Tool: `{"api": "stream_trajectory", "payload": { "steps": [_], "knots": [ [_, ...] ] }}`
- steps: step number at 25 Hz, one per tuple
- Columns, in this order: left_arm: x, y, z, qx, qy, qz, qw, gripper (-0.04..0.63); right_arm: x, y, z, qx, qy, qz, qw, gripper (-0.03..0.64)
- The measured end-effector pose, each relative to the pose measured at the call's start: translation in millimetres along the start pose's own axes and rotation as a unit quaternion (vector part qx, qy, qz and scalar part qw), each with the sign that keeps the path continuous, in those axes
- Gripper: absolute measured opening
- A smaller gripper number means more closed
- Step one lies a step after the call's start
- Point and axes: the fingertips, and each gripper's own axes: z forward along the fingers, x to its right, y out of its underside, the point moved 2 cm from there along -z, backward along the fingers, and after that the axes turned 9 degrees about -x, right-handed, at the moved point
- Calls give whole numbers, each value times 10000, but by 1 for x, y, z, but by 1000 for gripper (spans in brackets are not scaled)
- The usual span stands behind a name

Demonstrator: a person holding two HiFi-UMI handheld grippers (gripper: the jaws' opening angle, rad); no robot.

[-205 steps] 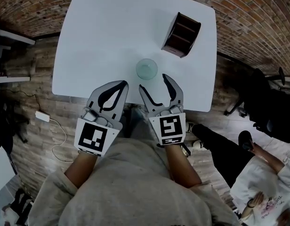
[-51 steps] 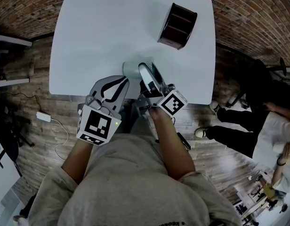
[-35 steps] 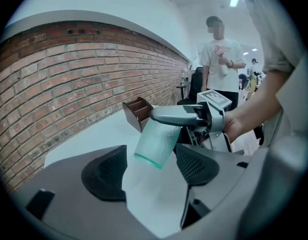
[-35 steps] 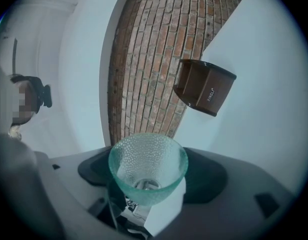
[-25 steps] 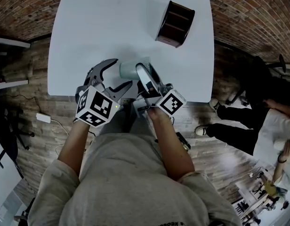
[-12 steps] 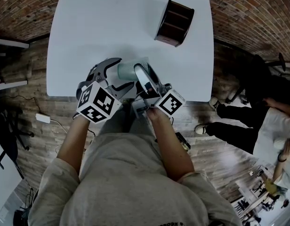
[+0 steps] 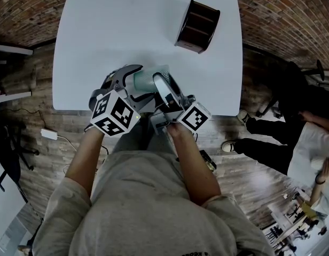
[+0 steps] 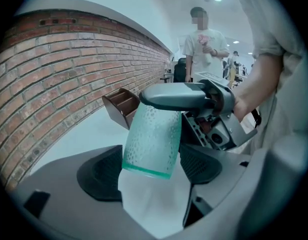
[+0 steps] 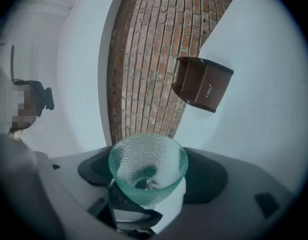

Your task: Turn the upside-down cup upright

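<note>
A dimpled green glass cup [image 7: 145,80] is held on its side above the near edge of the white table [image 7: 100,36]. My right gripper [image 7: 162,80] is shut on it; in the right gripper view the cup [image 9: 148,166] shows its open mouth between the pads. My left gripper [image 7: 133,83] is open, its jaws standing on either side of the cup's thick base end. In the left gripper view the cup [image 8: 154,134] hangs between the dark pads [image 8: 101,171], with a right gripper finger [image 8: 179,96] across its far end.
A dark brown compartment box [image 7: 197,25] stands at the back right of the table, also in the left gripper view [image 8: 121,104] and the right gripper view [image 9: 202,84]. People stand beyond the table [image 8: 204,39]. A brick wall runs behind.
The right gripper took hold of the upside-down cup and tipped it sideways. Over the last second the left gripper swung right until its jaws came around the cup's base end.
</note>
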Motion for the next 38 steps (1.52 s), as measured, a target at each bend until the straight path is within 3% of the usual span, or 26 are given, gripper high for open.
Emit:
{"api": "stream_trajectory", "payload": {
  "steps": [4, 9, 20, 38],
  "knots": [
    [1, -5, 3, 188, 204, -147, 9995, 350, 2, 0, -2, -19, 3, 35, 10000, 388],
    [3, -4, 5, 164, 281, 81, 9994, 344, 4, -1, -3, -3, 28, 82, 10000, 388],
    [5, 0, 6, 51, 298, 216, 9993, 330, 5, 3, -3, -53, -59, 116, 9999, 390],
    [11, 5, 7, -52, 463, 257, 9986, 328, 7, 5, -9, -134, 313, -231, 9992, 394]
  ]
}}
